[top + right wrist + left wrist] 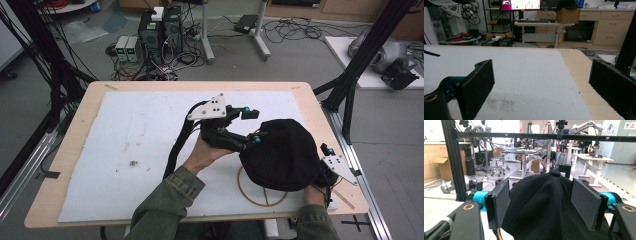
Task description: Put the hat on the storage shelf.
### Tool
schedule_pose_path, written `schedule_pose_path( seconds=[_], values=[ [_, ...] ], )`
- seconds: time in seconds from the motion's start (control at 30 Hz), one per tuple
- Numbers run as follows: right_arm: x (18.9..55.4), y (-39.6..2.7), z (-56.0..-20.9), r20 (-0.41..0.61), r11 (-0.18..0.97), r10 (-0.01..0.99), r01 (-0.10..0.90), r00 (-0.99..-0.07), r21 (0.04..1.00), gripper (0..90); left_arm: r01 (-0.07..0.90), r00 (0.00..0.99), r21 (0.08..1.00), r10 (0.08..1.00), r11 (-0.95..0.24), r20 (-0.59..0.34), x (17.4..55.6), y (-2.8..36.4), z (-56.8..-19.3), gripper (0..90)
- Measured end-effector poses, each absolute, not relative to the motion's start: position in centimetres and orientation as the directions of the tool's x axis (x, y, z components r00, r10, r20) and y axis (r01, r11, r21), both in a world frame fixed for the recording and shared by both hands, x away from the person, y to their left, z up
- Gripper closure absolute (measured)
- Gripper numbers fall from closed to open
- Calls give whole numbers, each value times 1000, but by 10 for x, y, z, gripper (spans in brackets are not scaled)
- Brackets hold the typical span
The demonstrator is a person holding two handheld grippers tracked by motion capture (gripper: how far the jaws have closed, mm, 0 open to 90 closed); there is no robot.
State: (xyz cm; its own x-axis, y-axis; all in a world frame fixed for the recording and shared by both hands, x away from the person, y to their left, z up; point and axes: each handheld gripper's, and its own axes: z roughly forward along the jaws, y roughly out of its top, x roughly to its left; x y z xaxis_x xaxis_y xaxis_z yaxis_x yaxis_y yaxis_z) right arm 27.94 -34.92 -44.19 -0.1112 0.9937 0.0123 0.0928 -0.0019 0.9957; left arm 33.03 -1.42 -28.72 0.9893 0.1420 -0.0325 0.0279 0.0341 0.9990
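1. While you are sitting at the near edge, the wooden table (80, 130) is carrying everything, its pale rim showing all round the sheet on top of it.
2. Covering nearly the whole top, the white mat (145, 145) is lying flat, with a few small brown specks on its left half.
3. Your work is centring on the black cap (280, 150), which is sitting crown-up on the right part of the mat, close to the table's right edge. Seen from the left gripper view, its crown and top button (554, 173) are rising between the two black pads.
4. Your left gripper (252, 137) is reaching in from the left and pointing at the cap's left side. No earlier picture is backing any motion, so take only this: its jaws are standing apart on either side of the crown, the left pad looks to be just at the fabric, and the right pad is standing clear, so nothing is being pinched.
5. Your right gripper (325, 167) is resting at the cap's right side by the table edge. From its own view its jaws are standing wide apart with bare mat between them.
6. Underneath the cap's near edge, a thin tan ring (255, 197) is lying on the mat, partly hidden by the cap.
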Motion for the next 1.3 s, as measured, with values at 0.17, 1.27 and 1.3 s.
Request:
schedule_pose_path(
  seconds=[0.17,1.27,1.3],
  values=[
    [280,-350,-442,8,2,994,92,-111,996,54,23,986,999,163,23,-26,330,-8,-288,314],
    [279,-347,-443,23,-11,994,102,-110,995,54,51,920,999,389,8,-51,316,70,-326,317],
    [279,-347,-443,27,-16,994,104,-109,994,54,57,912,998,407,7,-55,315,74,-328,317]
  ],
)
